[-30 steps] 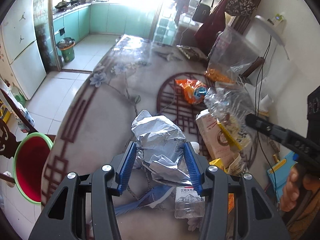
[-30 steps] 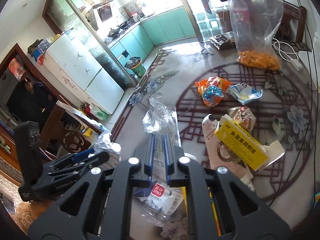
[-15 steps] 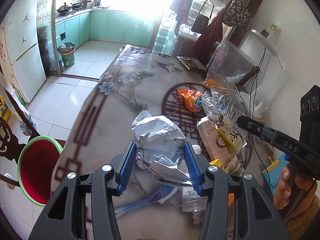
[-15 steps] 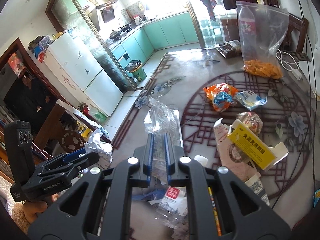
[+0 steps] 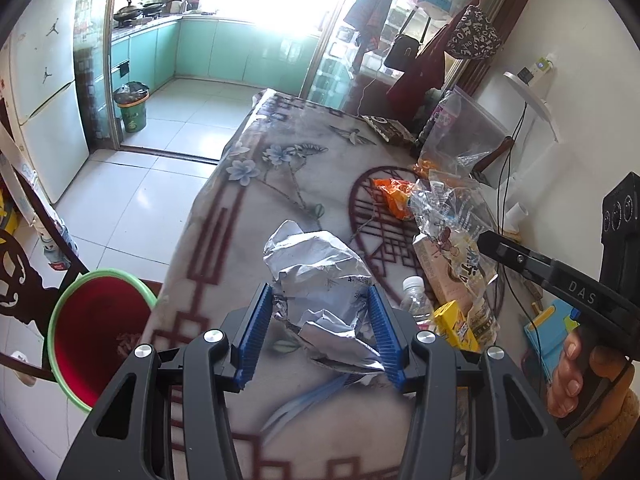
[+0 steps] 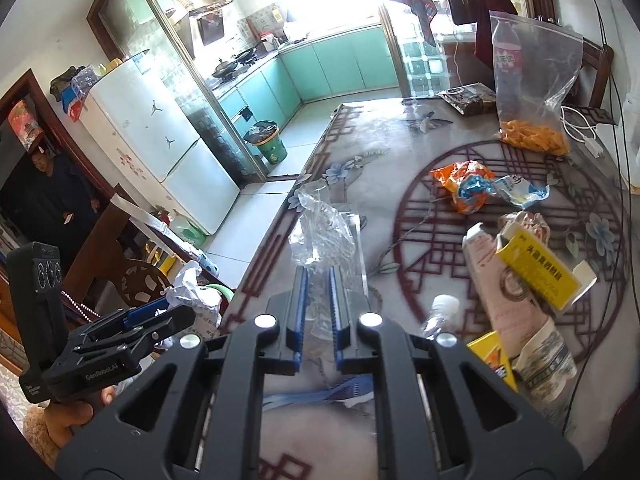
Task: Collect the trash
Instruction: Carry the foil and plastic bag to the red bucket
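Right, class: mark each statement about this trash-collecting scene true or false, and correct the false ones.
1. The left tool grips a crumpled silver foil wrapper. True.
2. The right tool is empty. False: it pinches a clear plastic wrapper.
3. A red bin with a green rim stands on the floor beside the table. True.
4. The orange snack bag is already in that bin. False: it lies on the table.

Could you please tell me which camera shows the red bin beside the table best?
The left wrist view: the red bin shows its green rim and inside. In the right wrist view only a sliver of rim peeks behind the left gripper.
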Action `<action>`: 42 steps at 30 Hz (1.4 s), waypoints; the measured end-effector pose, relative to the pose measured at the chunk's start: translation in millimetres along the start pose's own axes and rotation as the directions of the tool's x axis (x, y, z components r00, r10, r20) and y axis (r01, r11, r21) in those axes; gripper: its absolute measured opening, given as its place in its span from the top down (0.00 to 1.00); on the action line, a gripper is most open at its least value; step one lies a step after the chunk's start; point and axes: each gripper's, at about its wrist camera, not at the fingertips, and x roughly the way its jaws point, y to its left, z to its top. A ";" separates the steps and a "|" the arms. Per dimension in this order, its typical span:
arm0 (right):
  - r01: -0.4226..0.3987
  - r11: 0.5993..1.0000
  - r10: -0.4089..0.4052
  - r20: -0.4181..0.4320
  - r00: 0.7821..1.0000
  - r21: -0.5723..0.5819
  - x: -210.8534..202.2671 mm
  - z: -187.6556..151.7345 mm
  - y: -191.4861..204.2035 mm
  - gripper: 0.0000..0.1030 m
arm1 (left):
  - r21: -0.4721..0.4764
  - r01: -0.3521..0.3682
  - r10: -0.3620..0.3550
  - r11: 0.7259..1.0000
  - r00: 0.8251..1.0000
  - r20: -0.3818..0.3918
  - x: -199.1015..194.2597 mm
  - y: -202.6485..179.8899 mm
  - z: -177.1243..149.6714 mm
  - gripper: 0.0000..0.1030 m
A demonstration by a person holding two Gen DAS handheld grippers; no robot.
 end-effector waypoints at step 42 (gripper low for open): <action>-0.116 0.963 0.059 -0.232 0.971 -0.242 139.6 -17.7 224.6 0.86 | -0.318 -0.158 0.158 0.935 0.987 -0.026 -67.5 241.1 -55.5 0.54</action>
